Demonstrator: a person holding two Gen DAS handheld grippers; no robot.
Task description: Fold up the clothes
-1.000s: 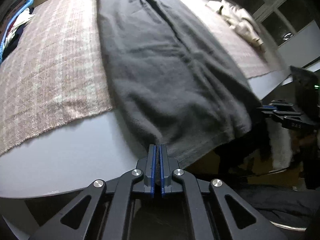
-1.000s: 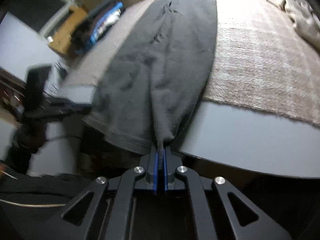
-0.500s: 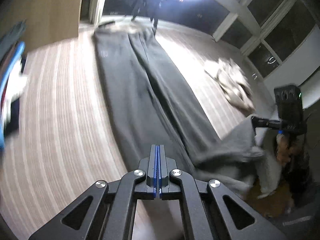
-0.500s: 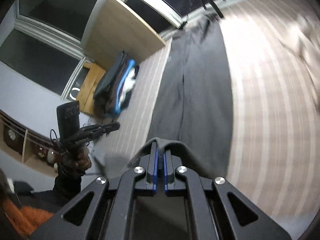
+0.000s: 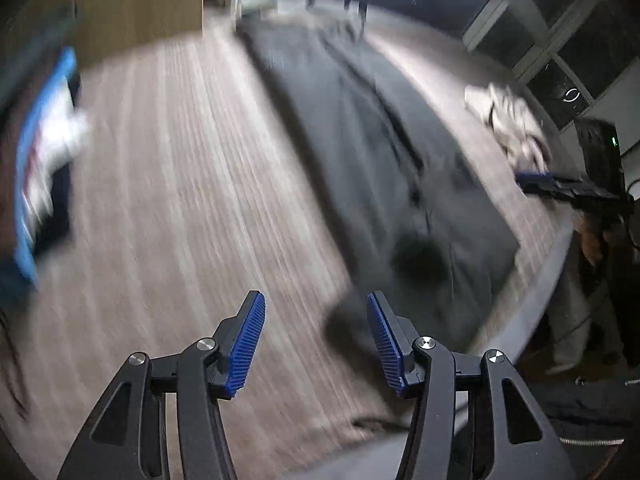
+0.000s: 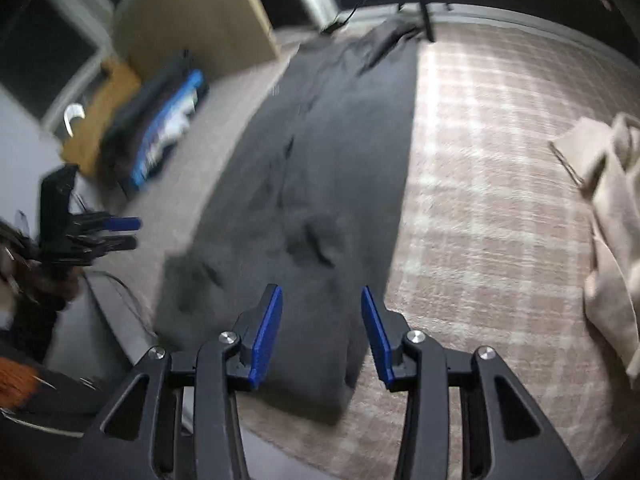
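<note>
Plaid woven cloth in pale brown and cream covers the surface, whose bare grey edge shows at the near side. Along the cloth lies the task's thing, a pair of dark grey trousers, legs side by side and running lengthwise away from the cameras. The near end is doubled onto the rest, with a rounded fold edge close to the surface's edge and some rumples just beyond it. By my reading one lengthwise fold is laid down; the bundle is long yet, so at least one more fold toward the far end looks to be left, and the creases want smoothing.

A crumpled beige garment sits well apart on the right side of the cloth, unfolded. On the left side a stack of folded clothes with a blue band rests near a wooden panel.

Both hands hold their tools above the near end of the trousers, pointing forward and down along the garment. The left tongs are spread wide with nothing between the blue pads, over the trousers' left margin. The right tongs are likewise released and empty, hanging over the folded end. Each view is motion-blurred, so whether either tool touches the fabric cannot be told.
</note>
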